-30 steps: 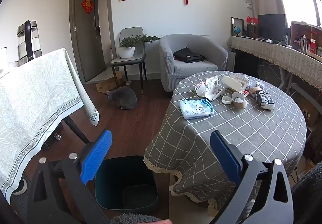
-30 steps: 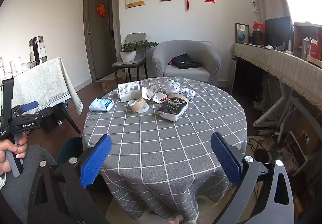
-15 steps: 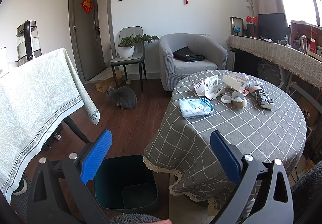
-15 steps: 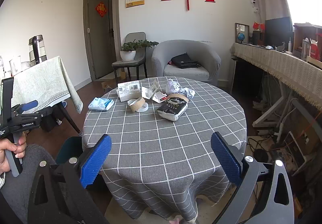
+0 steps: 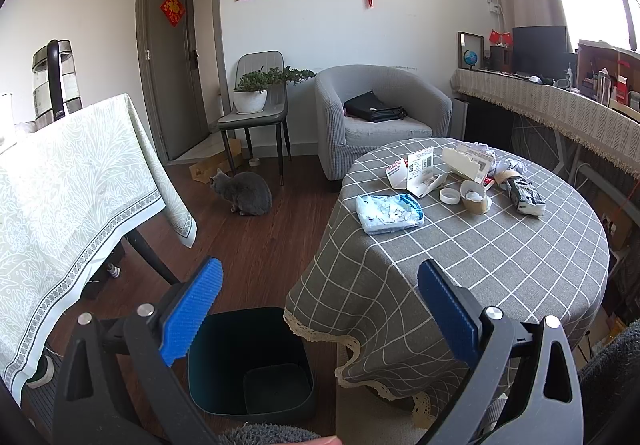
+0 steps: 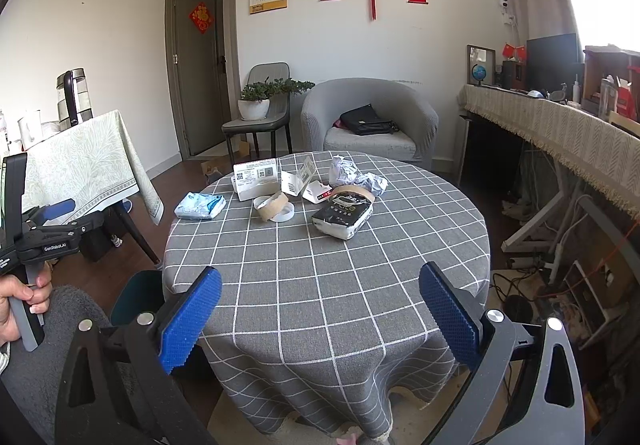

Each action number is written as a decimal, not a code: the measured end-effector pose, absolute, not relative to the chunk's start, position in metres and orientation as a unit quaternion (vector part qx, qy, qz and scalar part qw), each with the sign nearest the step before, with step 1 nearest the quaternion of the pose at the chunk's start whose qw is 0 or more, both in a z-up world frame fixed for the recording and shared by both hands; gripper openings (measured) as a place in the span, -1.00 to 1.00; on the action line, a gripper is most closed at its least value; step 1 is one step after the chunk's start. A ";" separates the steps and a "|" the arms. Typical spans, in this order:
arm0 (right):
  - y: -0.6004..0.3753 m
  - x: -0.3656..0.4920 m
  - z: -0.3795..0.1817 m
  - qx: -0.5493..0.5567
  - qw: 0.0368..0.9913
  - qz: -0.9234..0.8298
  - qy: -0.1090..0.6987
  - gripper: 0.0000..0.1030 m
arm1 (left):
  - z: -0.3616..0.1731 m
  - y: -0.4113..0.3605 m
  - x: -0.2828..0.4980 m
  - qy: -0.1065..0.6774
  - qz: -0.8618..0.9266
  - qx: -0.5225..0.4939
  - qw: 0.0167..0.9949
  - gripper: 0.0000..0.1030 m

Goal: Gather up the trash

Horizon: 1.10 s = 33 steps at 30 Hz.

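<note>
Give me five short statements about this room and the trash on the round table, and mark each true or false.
1. Both the left gripper and the right gripper have their jaws open and hold nothing. True.
2. The dark green trash bin stands on top of the round table. False: it stands on the floor beside the table.
3. A grey cat sits on the wooden floor near the grey chair. True.
4. The blue-and-white wipes pack already lies inside the bin. False: it lies on the table near the edge.
5. The armchair seat is bare. False: a black bag lies on it.
</note>
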State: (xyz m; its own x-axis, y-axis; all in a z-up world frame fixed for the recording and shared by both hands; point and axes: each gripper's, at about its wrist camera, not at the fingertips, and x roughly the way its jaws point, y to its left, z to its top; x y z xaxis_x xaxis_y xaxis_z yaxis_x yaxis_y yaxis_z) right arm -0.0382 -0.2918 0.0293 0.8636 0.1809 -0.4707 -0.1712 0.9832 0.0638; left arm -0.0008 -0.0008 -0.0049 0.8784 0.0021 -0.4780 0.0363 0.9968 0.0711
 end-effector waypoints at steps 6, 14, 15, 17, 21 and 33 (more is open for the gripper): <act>-0.291 -0.038 0.029 0.010 0.965 0.091 0.246 0.94 | -0.006 -0.003 -0.003 0.247 -0.010 0.038 0.968 0.94; -0.288 -0.037 0.030 0.009 0.965 0.091 0.246 0.94 | -0.010 -0.004 -0.006 0.248 -0.011 0.040 0.968 0.94; -0.290 -0.038 0.029 0.008 0.965 0.091 0.246 0.94 | -0.010 -0.004 -0.005 0.248 -0.011 0.040 0.968 0.94; -0.292 -0.040 0.030 0.007 0.965 0.090 0.246 0.94 | -0.010 -0.004 -0.006 0.248 -0.011 0.040 0.968 0.94; -0.294 -0.041 0.030 0.006 0.965 0.090 0.245 0.94 | -0.010 -0.004 -0.005 0.249 -0.011 0.040 0.968 0.94; -0.289 -0.039 0.030 0.004 0.965 0.090 0.246 0.94 | -0.009 -0.004 -0.004 0.250 -0.011 0.040 0.967 0.94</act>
State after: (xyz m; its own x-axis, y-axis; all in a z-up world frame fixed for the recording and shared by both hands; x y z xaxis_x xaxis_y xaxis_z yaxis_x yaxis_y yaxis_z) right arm -0.0392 -0.2891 0.0297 0.8626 0.1756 -0.4745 -0.1714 0.9838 0.0525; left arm -0.0044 -0.0036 -0.0095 0.8748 -0.0014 -0.4845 0.0410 0.9966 0.0713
